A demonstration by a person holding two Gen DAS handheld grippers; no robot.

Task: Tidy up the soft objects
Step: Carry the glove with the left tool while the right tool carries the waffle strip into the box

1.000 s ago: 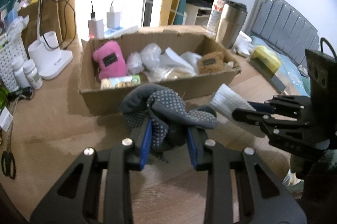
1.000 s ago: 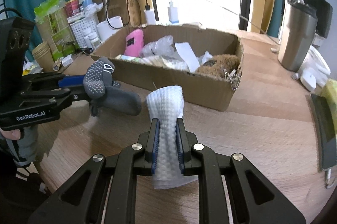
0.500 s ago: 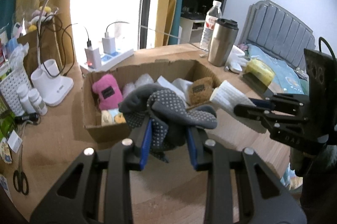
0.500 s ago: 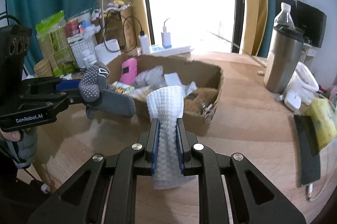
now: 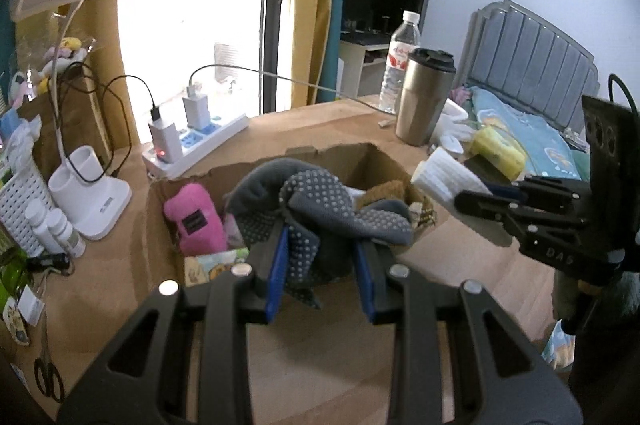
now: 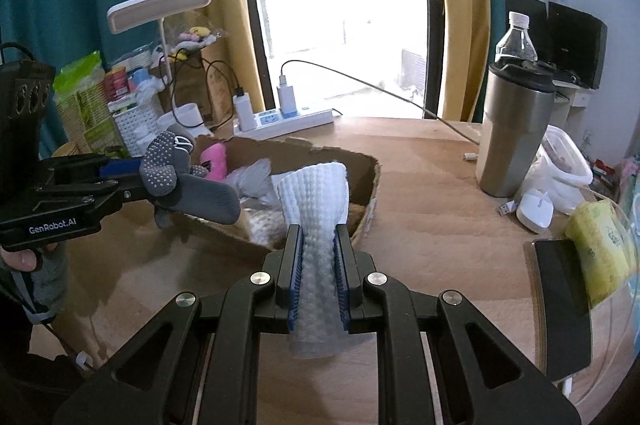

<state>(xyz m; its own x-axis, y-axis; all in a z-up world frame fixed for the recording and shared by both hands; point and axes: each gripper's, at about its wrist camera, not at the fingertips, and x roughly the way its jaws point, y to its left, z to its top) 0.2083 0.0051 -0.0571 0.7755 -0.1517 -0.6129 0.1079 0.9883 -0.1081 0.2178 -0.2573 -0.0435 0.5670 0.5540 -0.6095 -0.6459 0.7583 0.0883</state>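
My left gripper (image 5: 322,233) is shut on a bunched grey sock with grip dots (image 5: 320,209), held in the air above the near side of the cardboard box (image 5: 160,221). From the right wrist view the same grey sock (image 6: 188,181) hangs at the left gripper (image 6: 132,181), over the box's left end. My right gripper (image 6: 318,229) is shut on a white waffle-knit cloth (image 6: 314,197), raised in front of the cardboard box (image 6: 370,201). In the left wrist view the white cloth (image 5: 444,177) sits at the right, beside the box's right corner. A pink plush (image 5: 196,217) and a brown fuzzy item (image 5: 386,191) lie inside the box.
A steel tumbler (image 6: 514,133) and a water bottle (image 6: 516,37) stand right of the box, with a white mouse (image 6: 536,209), a yellow pack (image 6: 600,245) and a phone (image 6: 560,301) near the table's right edge. A power strip (image 5: 200,141), desk lamp (image 5: 84,185) and scissors (image 5: 48,381) sit left.
Both grippers have risen with their loads still held. The box now appears lower and farther below them, and more of the room and window shows above it.
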